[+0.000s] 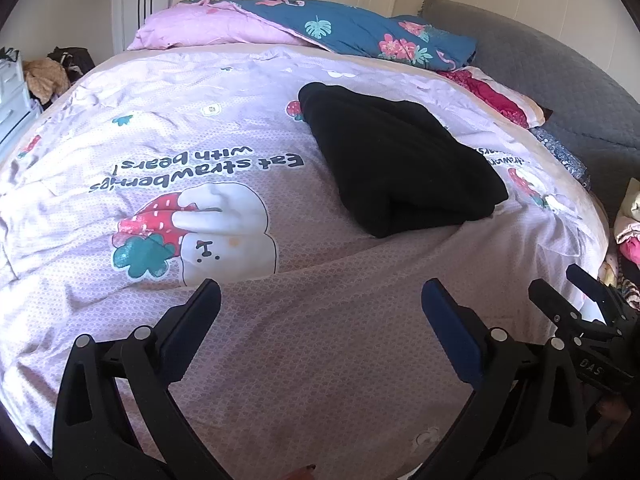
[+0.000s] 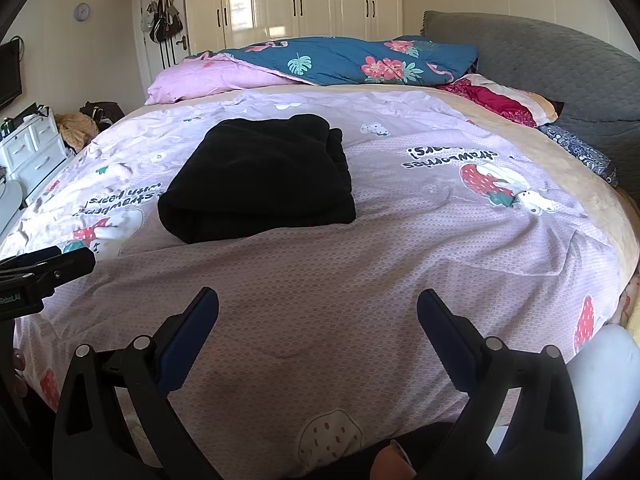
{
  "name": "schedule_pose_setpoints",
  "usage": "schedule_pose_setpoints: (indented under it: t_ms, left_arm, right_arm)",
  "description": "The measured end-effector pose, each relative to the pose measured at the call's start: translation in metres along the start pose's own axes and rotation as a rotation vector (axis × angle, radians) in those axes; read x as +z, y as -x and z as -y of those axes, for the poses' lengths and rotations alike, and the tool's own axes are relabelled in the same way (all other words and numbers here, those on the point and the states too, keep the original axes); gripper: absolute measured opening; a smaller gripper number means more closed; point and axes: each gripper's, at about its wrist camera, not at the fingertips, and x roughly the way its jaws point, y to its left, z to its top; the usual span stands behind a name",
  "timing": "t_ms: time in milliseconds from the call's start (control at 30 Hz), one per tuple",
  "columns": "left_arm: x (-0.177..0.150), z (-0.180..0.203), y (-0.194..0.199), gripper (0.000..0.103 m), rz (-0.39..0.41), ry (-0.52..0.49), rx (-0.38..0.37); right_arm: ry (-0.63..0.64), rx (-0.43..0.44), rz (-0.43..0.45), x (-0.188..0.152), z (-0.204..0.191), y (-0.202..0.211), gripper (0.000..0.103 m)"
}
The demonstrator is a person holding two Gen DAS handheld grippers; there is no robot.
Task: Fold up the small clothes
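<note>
A black garment [image 1: 396, 160] lies folded in a thick bundle on the pink printed bedspread [image 1: 280, 320], in the middle of the bed; it also shows in the right wrist view [image 2: 260, 178]. My left gripper [image 1: 320, 296] is open and empty, above the near part of the bed, well short of the garment. My right gripper [image 2: 318, 300] is open and empty too, near the bed's front edge, with the garment ahead and to its left. Each gripper's fingers show at the edge of the other's view: the right [image 1: 576, 292], the left [image 2: 52, 264].
A blue floral quilt [image 1: 360, 28] and a pink quilt [image 1: 208, 28] are piled at the far side. Red-patterned pillows [image 1: 500, 96] lie by the grey headboard [image 1: 560, 72]. White drawers [image 2: 28, 148] and clutter stand left; wardrobes [image 2: 300, 0] behind. More clothes [image 1: 630, 232] are piled at right.
</note>
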Motion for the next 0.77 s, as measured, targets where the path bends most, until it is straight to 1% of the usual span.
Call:
schedule_pose_setpoints:
  t_ms: [200, 333, 433, 500, 533, 600, 633, 700, 733, 767]
  left_arm:
    - [-0.001, 0.001, -0.003, 0.094, -0.012, -0.005, 0.018]
    - [-0.003, -0.003, -0.006, 0.094, -0.038, 0.019, -0.005]
    - [-0.005, -0.010, -0.005, 0.094, -0.034, 0.038, 0.003]
    - [-0.002, -0.027, -0.004, 0.094, -0.030, 0.077, 0.010]
    - [0.001, -0.041, -0.006, 0.094, -0.033, 0.109, 0.021]
    - [0.007, -0.070, -0.007, 0.094, -0.037, 0.160, 0.057]
    - [0.012, -0.096, -0.007, 0.094, -0.028, 0.194, 0.107]
    - [0.023, -0.147, -0.004, 0.094, -0.006, 0.238, 0.215]
    - [0.028, -0.173, -0.004, 0.094, -0.004, 0.254, 0.279]
    - [0.033, -0.205, -0.003, 0.094, -0.005, 0.274, 0.360]
  right_arm:
    - [-0.006, -0.008, 0.000, 0.000, 0.001, 0.002, 0.099]
    - [-0.030, -0.030, 0.009, -0.001, 0.005, 0.006, 0.099]
    - [-0.083, -0.082, 0.024, -0.002, 0.021, 0.013, 0.099]
    - [-0.151, -0.141, 0.038, -0.004, 0.044, 0.020, 0.099]
    - [-0.191, -0.176, 0.044, -0.005, 0.057, 0.024, 0.099]
    - [-0.298, -0.281, 0.037, -0.011, 0.101, 0.030, 0.099]
    - [-0.346, -0.338, 0.029, -0.015, 0.124, 0.033, 0.099]
    - [-0.443, -0.510, 0.002, -0.033, 0.187, 0.036, 0.099]
    - [-0.486, -0.619, -0.043, -0.045, 0.220, 0.036, 0.099]
    - [-0.529, -0.684, -0.074, -0.054, 0.244, 0.038, 0.099]
